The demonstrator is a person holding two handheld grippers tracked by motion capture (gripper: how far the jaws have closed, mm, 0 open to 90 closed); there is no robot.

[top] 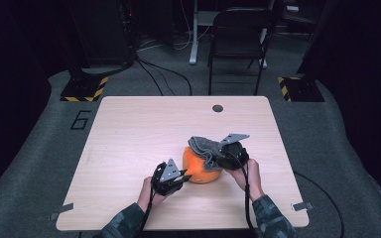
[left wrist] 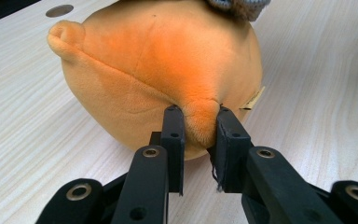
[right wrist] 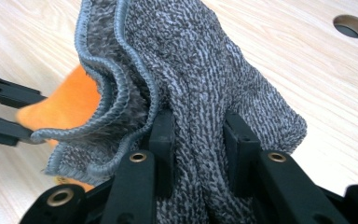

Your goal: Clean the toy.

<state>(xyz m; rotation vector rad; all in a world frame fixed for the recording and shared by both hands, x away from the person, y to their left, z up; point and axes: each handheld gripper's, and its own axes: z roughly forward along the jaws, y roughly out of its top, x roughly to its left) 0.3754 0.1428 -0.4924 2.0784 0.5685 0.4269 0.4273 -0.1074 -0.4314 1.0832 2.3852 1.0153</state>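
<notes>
An orange plush toy lies near the middle of the wooden table. My left gripper is shut on a fold of the orange plush, its jaws pinching the fabric between them. A grey knitted cloth drapes over the top of the plush. My right gripper is shut on that grey cloth, with bunched fabric between its jaws. Past the cloth's hemmed edge, the right gripper view catches the orange plush and the left gripper's jaws at the far left.
A round cable hole sits near the table's far edge. A black folding chair stands beyond the table. Hazard-striped stand bases rest on the grey floor at either far corner. The person's sleeves enter from the bottom.
</notes>
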